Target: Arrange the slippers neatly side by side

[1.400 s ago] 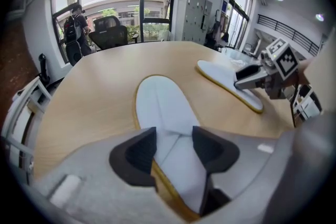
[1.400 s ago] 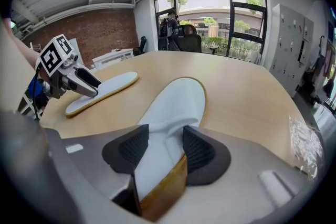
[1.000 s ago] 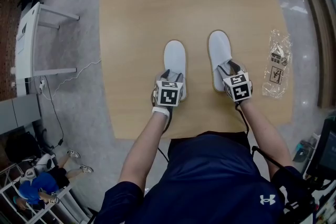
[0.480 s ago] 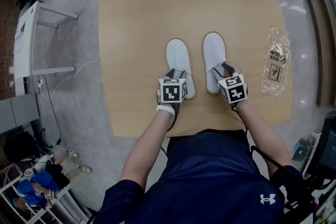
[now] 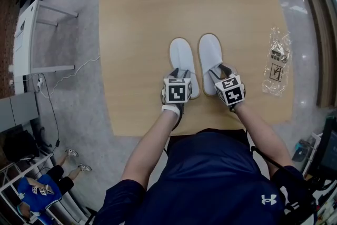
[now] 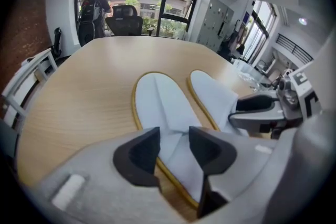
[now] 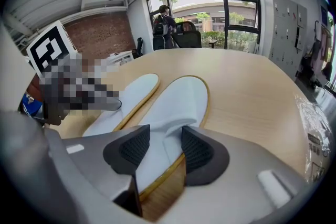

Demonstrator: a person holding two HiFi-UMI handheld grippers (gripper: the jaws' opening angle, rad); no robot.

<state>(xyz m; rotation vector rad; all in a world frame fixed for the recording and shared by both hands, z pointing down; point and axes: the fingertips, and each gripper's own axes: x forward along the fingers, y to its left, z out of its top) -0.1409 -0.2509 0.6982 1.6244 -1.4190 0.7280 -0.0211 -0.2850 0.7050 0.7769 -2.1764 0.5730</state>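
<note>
At the far left of the head view, a white metal-framed stand [image 5: 32,34] sits on the speckled grey floor [image 5: 73,97], well apart from the pale rounded wooden table [image 5: 142,13].

Near the table's front edge the left gripper [image 5: 179,72], grey with a black-and-white marker cube, points down and away from the person. In the left gripper view, the left gripper [image 6: 173,139] has its dark pads on either side of the upper band of the left slipper [image 6: 157,97], white cloth with a thin yellow-tan rim. The cloth is pinched up into a ridge between them. Its jaws have just been closing on that band and now stand at a middling width.

The left slipper [image 5: 182,56] lies flat, toe pointing away from the person. Just beside it lies the right slipper [image 5: 209,52], the same white cloth and yellow-tan rim. They are roughly parallel, with a thin strip of wood showing between them.

The right gripper [image 5: 218,70] reaches onto the right slipper's heel end. In its own view, the right gripper [image 7: 165,141] has the raised upper of the right slipper [image 7: 184,97] clamped between ribbed black pads. Its jaws stand fairly wide and have just been closing slightly.

Further right, near the table's edge, lies a crinkled clear plastic packet [image 5: 277,63], well apart from the slippers
</note>
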